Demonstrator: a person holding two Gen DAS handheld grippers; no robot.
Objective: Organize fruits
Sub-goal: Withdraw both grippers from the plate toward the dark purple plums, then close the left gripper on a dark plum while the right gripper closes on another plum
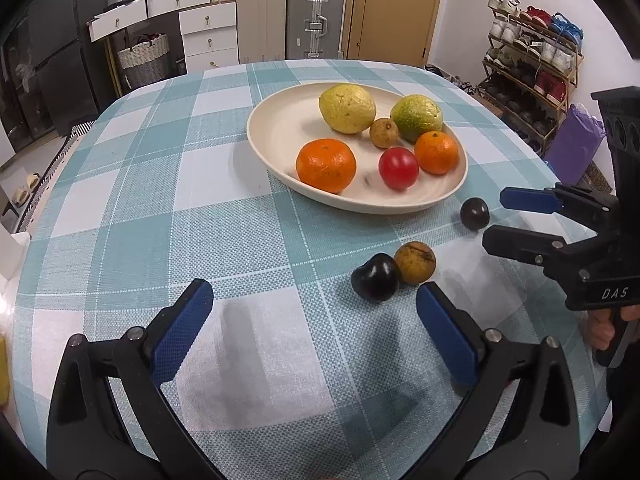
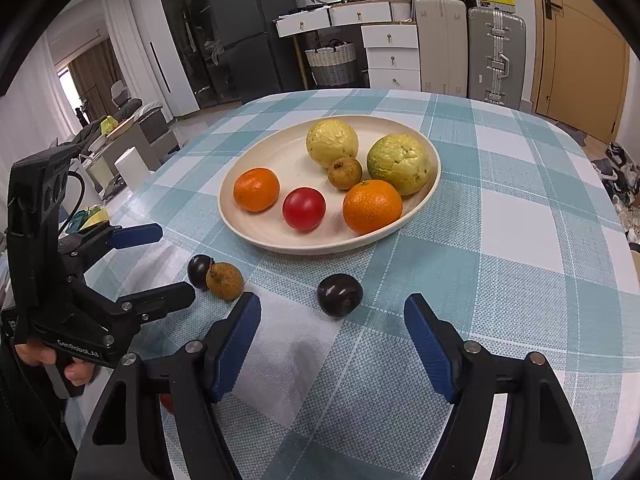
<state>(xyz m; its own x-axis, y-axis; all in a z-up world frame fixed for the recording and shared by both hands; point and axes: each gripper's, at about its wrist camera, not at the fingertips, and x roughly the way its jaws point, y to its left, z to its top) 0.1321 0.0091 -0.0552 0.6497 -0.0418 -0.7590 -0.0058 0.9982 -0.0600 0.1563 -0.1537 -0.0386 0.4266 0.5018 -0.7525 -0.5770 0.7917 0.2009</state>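
A cream oval plate (image 1: 276, 120) (image 2: 280, 152) on the checked tablecloth holds two yellow-green guavas, two oranges (image 1: 326, 165), a red tomato (image 1: 398, 168) and a small brown fruit. On the cloth lie a dark plum (image 1: 375, 282) (image 2: 199, 271) touching a brown fruit (image 1: 415, 262) (image 2: 225, 281), and a second dark plum (image 1: 474, 213) (image 2: 340, 294). My left gripper (image 1: 314, 308) (image 2: 168, 262) is open and empty, just short of the plum-and-brown-fruit pair. My right gripper (image 2: 332, 324) (image 1: 494, 218) is open and empty, with the second plum just ahead of its fingertips.
The table's far edge faces white drawers (image 2: 390, 54), two suitcases (image 1: 314, 20), a wicker basket and a wooden door. A shoe rack (image 1: 532, 64) stands to the right of the table. A dark fridge (image 2: 244, 32) stands at the back left.
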